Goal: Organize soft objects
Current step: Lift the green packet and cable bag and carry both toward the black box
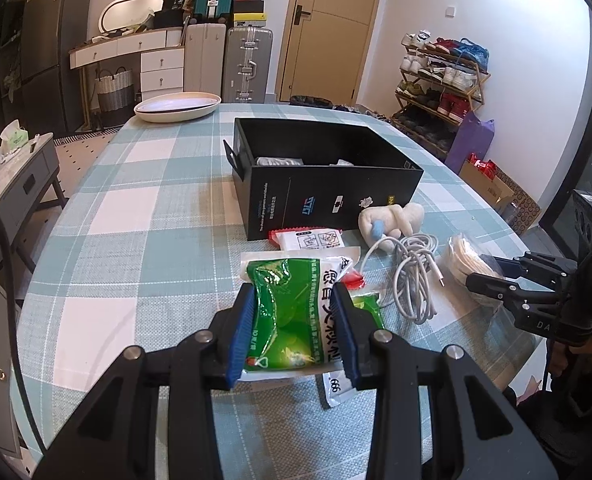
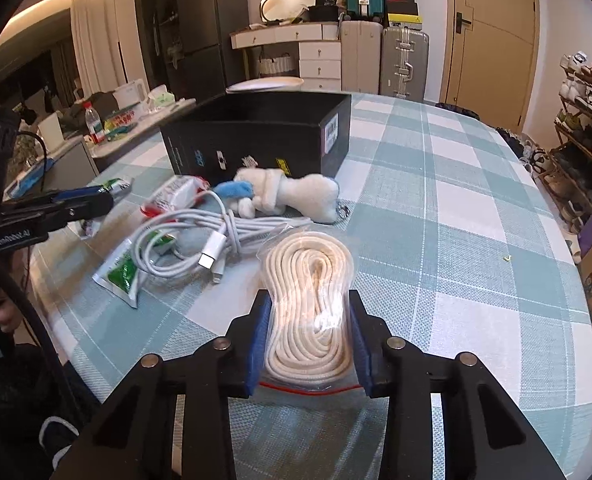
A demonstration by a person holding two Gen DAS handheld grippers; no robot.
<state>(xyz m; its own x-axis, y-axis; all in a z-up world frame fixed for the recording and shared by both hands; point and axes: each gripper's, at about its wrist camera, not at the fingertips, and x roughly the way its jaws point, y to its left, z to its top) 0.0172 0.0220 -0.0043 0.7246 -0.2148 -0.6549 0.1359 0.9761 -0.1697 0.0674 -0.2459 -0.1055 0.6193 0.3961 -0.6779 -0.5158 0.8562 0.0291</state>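
My left gripper (image 1: 291, 300) is shut on a green and white packet (image 1: 287, 312), held just above the checked tablecloth. My right gripper (image 2: 310, 308) is shut on a clear bag of coiled white rope (image 2: 310, 292); it also shows in the left wrist view (image 1: 466, 264). A black open box (image 1: 320, 168) stands behind, with white items inside. In front of it lie a white plush toy (image 1: 392, 218), a red and white packet (image 1: 312, 240) and a tangled white cable (image 1: 412, 276). The plush toy (image 2: 287, 194), the cable (image 2: 199, 248) and a small green sachet (image 2: 121, 276) show in the right wrist view.
Stacked white plates (image 1: 177, 106) sit at the table's far left corner. The table's edge (image 1: 47, 240) curves on the left, with a side table (image 1: 15, 168) beyond it. A shoe rack (image 1: 440, 84) and cardboard boxes (image 1: 492, 188) stand to the right.
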